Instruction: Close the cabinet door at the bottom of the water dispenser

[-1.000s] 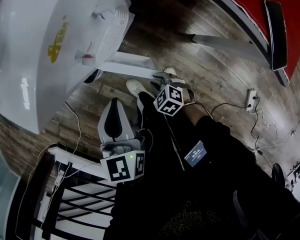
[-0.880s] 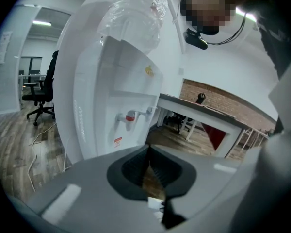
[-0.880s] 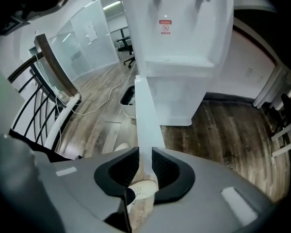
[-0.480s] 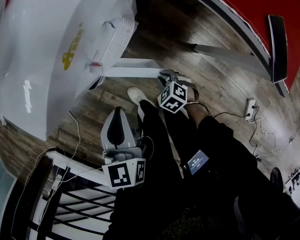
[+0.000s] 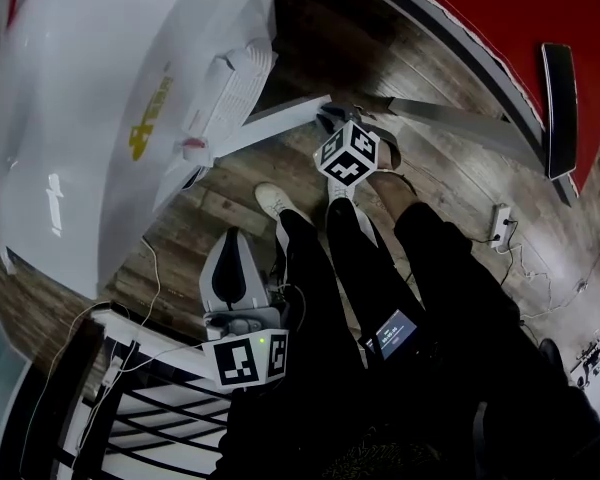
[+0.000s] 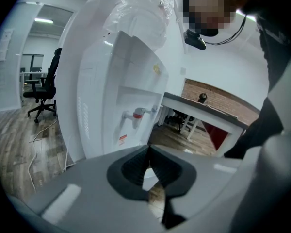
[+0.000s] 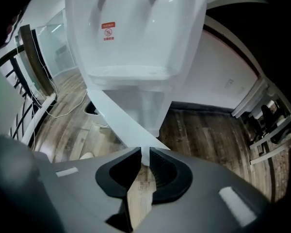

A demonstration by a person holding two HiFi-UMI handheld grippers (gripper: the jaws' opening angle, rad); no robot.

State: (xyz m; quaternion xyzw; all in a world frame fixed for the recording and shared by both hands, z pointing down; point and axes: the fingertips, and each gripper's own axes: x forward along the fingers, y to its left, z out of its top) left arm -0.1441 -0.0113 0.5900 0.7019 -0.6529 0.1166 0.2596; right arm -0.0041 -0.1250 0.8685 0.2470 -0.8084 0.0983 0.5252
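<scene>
Right gripper (image 7: 144, 152), jaws just closing, clamped on cabinet door (image 7: 119, 123) edge; left gripper (image 6: 149, 150) closed, empty

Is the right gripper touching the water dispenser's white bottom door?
Touching. The right gripper view shows the right gripper, jaws just closing, pinching the white cabinet door by its edge.

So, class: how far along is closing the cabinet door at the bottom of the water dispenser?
Done: the right tongs have just been closing and now pinch the free edge of the cabinet door. In hand: the door, standing out at an angle from the water dispenser. Left: swing it flush, then let go. The left tongs are shut and empty.
</scene>
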